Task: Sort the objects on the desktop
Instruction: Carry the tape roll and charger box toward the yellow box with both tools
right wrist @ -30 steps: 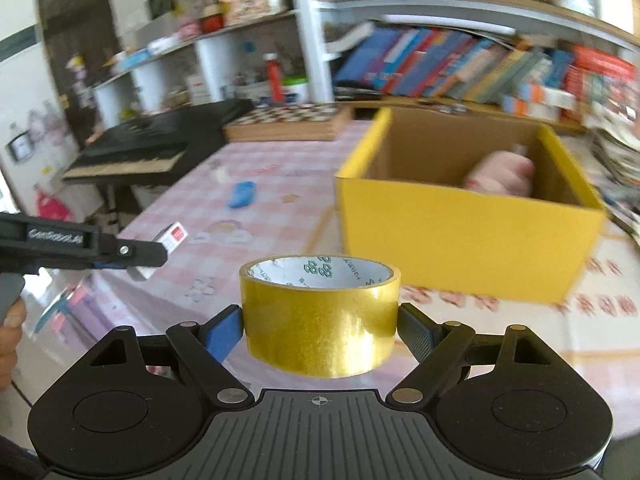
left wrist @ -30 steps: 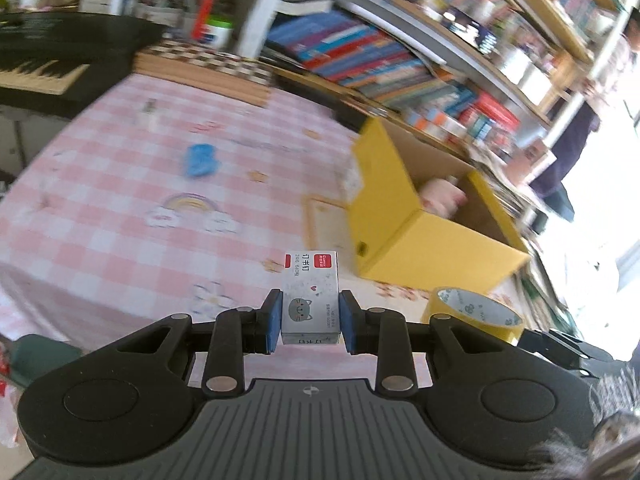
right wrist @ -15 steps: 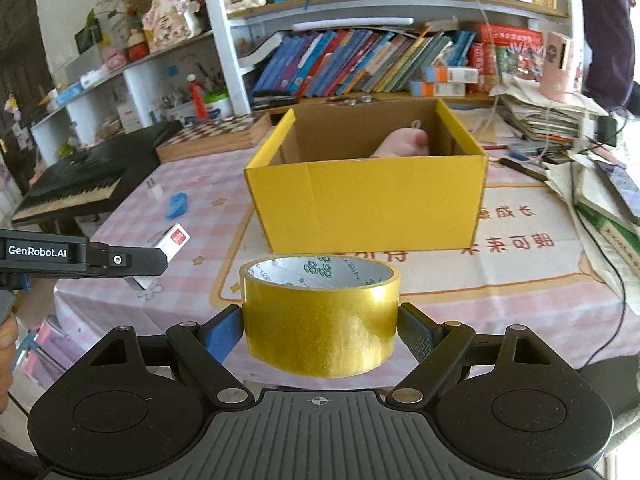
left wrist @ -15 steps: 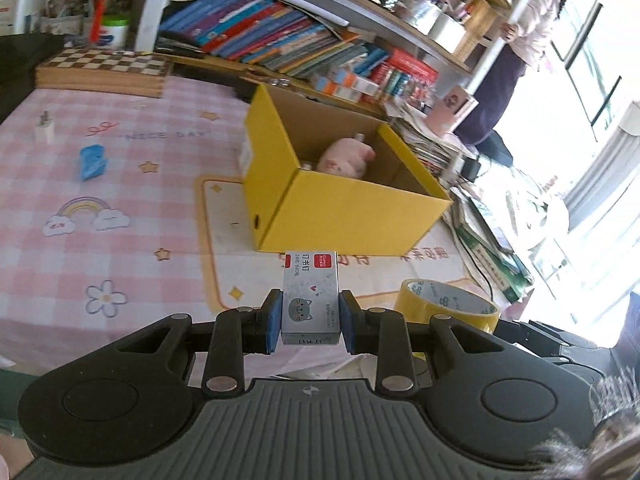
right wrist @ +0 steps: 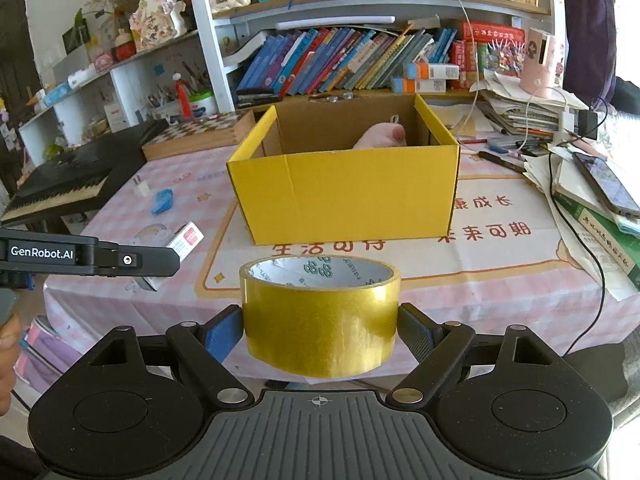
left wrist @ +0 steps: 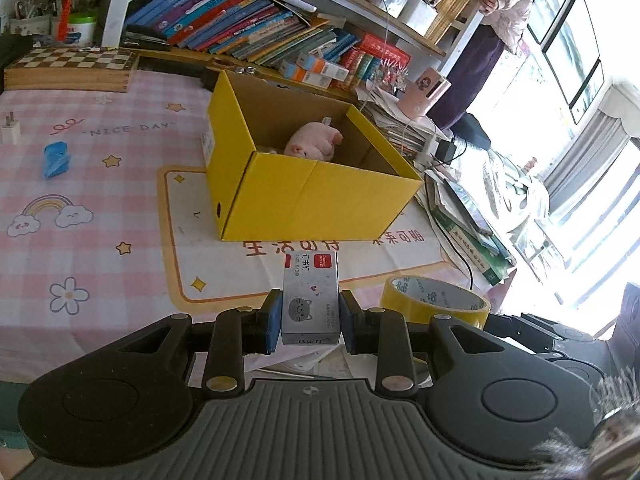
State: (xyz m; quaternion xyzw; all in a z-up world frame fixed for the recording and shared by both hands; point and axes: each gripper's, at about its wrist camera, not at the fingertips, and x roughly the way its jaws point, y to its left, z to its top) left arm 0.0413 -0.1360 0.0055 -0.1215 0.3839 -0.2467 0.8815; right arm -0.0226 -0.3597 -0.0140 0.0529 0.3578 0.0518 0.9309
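Observation:
My left gripper (left wrist: 308, 320) is shut on a small white staples box (left wrist: 310, 296) with a red label and a cat drawing. That box (right wrist: 185, 241) also shows at the left of the right wrist view, held by the left gripper (right wrist: 160, 260). My right gripper (right wrist: 320, 332) is shut on a roll of yellow tape (right wrist: 320, 316), which appears low right in the left wrist view as the tape roll (left wrist: 434, 300). Ahead on the pink checked tablecloth stands an open yellow cardboard box (right wrist: 348, 192) (left wrist: 316, 196) with a pink plush toy (left wrist: 312, 144) (right wrist: 380, 136) inside. Both grippers hover before the table's near edge.
A blue item (left wrist: 56, 158) (right wrist: 162, 200) and a white plug (left wrist: 10, 130) lie at the table's left. A chessboard box (left wrist: 72, 66), a keyboard (right wrist: 68, 184), bookshelves, and paper stacks with a phone (right wrist: 604, 180) ring the table. A person (left wrist: 496, 32) stands at the far right.
Both views swung and steadied: the yellow box now sits centred ahead and sharp, where a second ago it was off to the right and blurred. Both grips are unchanged.

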